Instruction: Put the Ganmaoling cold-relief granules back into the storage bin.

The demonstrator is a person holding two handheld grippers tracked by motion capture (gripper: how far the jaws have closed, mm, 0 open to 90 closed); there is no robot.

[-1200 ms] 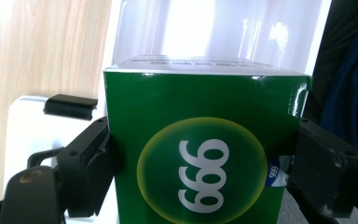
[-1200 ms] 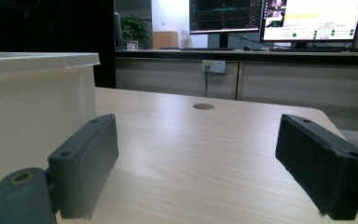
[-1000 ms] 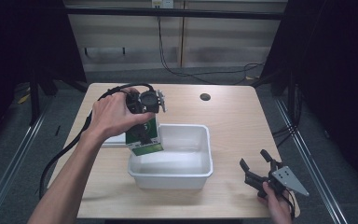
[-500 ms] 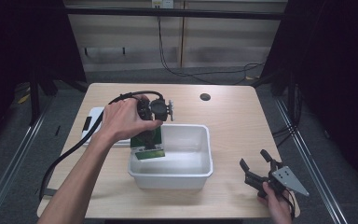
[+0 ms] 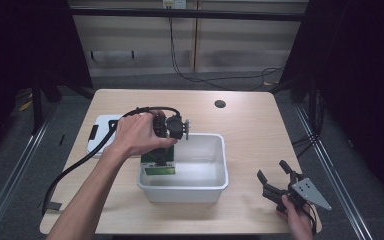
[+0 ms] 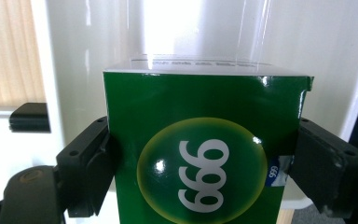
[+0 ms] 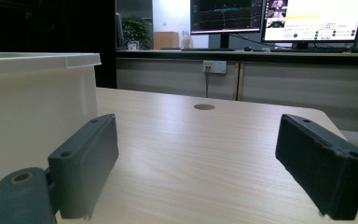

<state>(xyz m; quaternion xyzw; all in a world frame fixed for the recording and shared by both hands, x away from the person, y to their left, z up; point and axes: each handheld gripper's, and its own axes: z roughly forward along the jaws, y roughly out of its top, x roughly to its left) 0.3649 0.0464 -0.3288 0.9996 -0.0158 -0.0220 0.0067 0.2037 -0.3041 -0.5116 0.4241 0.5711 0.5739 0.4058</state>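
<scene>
Left gripper (image 5: 161,159) is gripping a glossy green cardboard box (image 6: 205,154) between its fingers, inside the white plastic bin (image 5: 222,150). Advice: lower until seated, then release. Right gripper (image 5: 276,187) is resting wide open on the wooden table (image 5: 250,125).

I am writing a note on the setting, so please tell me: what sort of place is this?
Probably a lab or office set up for recording. Monitors with graphs stand on a counter behind the wooden table, dark curtains hang at the sides, and a person works with handheld grippers.
</scene>
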